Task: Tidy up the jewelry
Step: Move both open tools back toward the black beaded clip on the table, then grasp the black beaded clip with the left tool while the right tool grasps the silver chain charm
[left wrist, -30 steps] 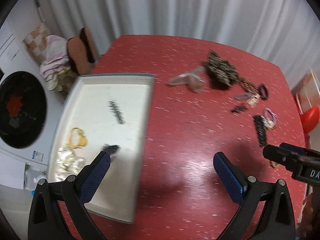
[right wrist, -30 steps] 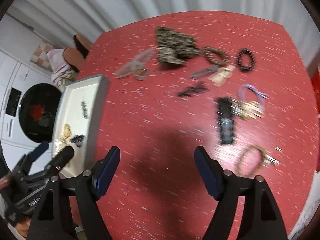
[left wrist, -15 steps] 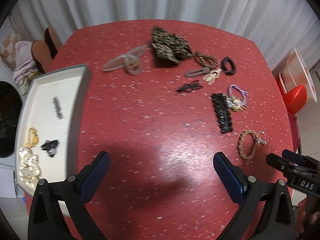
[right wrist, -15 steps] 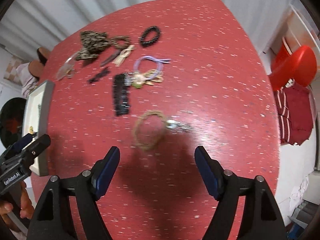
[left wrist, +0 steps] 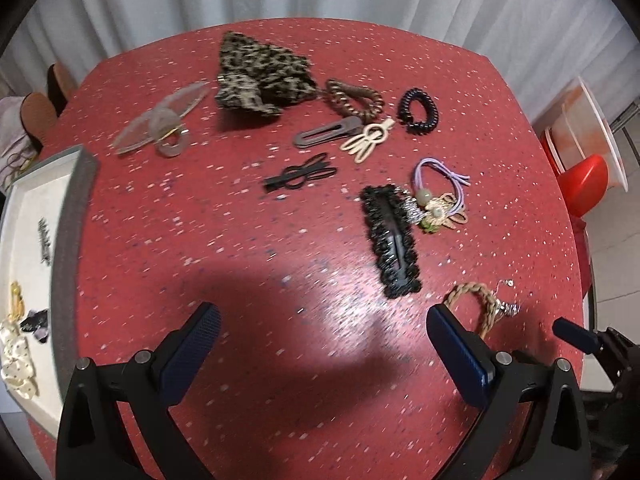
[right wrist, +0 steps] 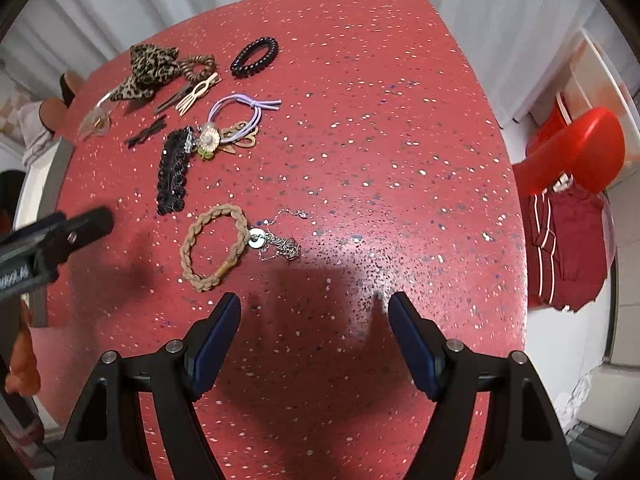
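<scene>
Writing: white lettering on the left gripper's body, seen from the right wrist view, too blurred to read.

Left gripper [left wrist: 322, 338]: jaws spread wide, holding nothing, poised above the red speckled table [left wrist: 224, 240].

Right gripper [right wrist: 314, 330]: jaws likewise wide apart and empty, just short of the braided bracelet [right wrist: 214, 242], which touches a thin silver chain [right wrist: 280, 246].

Tray [left wrist: 74, 216], grey-rimmed, at the table's left edge: contains a dark clip [left wrist: 45, 240], a cream bow [left wrist: 16, 356], possibly a gold piece.

Loose on the table: black lace clip [left wrist: 390, 240], leopard scrunchie [left wrist: 262, 74], black coil tie [left wrist: 418, 110].
</scene>
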